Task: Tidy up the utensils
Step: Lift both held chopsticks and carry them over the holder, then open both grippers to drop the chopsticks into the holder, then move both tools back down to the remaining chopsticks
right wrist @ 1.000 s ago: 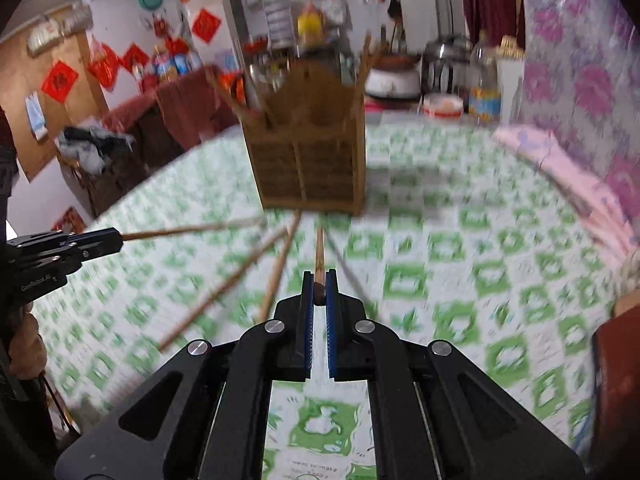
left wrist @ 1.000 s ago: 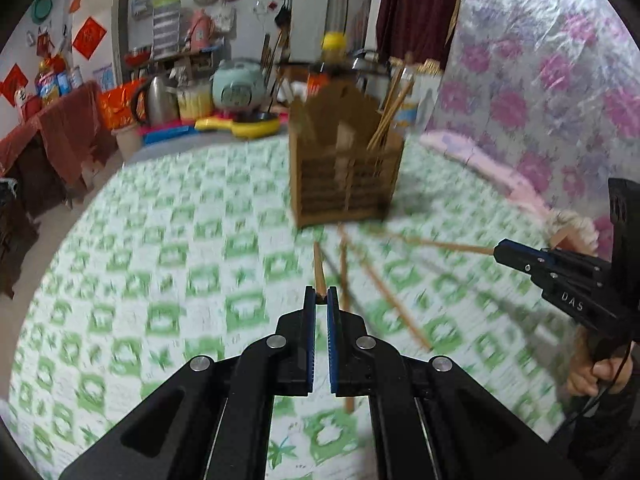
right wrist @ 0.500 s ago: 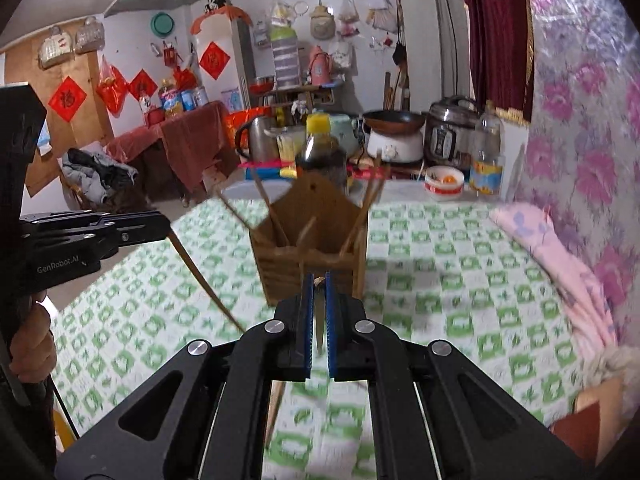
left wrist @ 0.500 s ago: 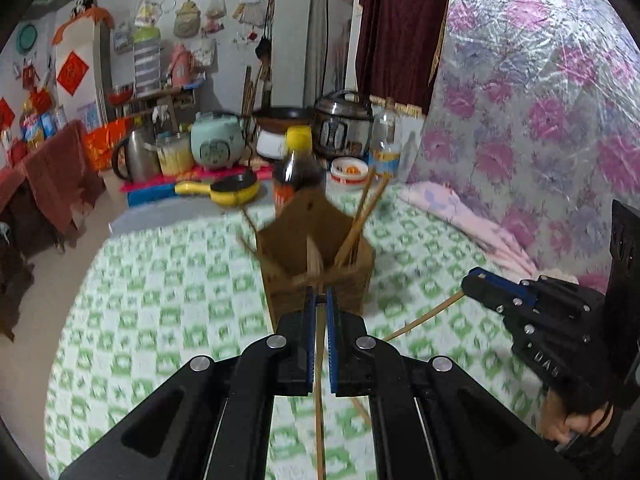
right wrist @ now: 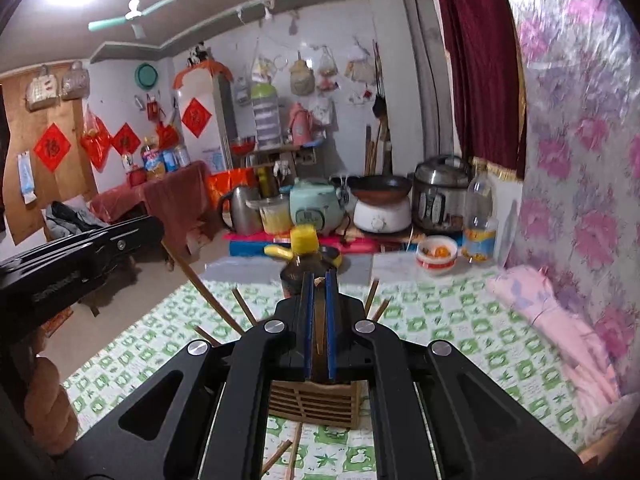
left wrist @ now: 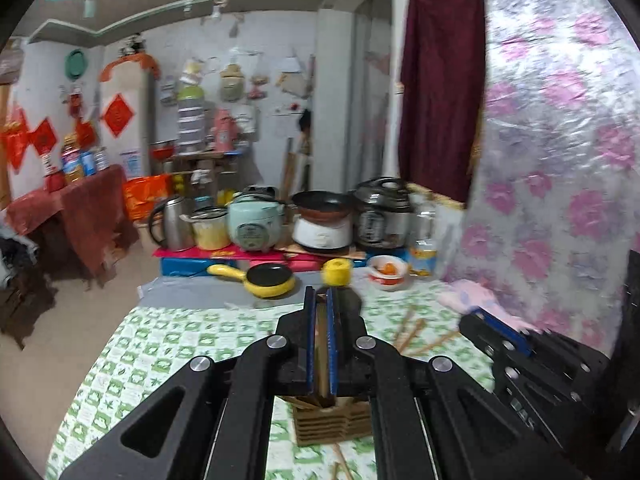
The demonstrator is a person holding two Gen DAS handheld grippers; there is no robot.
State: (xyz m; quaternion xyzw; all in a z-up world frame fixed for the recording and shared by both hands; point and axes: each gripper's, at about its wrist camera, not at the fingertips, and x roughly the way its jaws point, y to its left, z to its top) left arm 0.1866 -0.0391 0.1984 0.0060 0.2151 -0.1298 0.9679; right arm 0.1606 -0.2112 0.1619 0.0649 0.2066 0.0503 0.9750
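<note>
While both claws hang above the wooden holder [right wrist: 314,404] on the green-checked table [right wrist: 460,336], each pinches one chopstick. Left claw [left wrist: 319,300] grips a brown chopstick [left wrist: 320,344] lengthwise between its pads, pointing down-near. Right claw [right wrist: 319,280] clamps another chopstick [right wrist: 319,320] likewise. More thin brown sticks [right wrist: 240,312] lean outward from the holder.

Mostly hidden behind the right gripper [right wrist: 319,300]: wooden utensil holder [right wrist: 314,404], with loose chopsticks [right wrist: 280,454] below it cut off.
</note>
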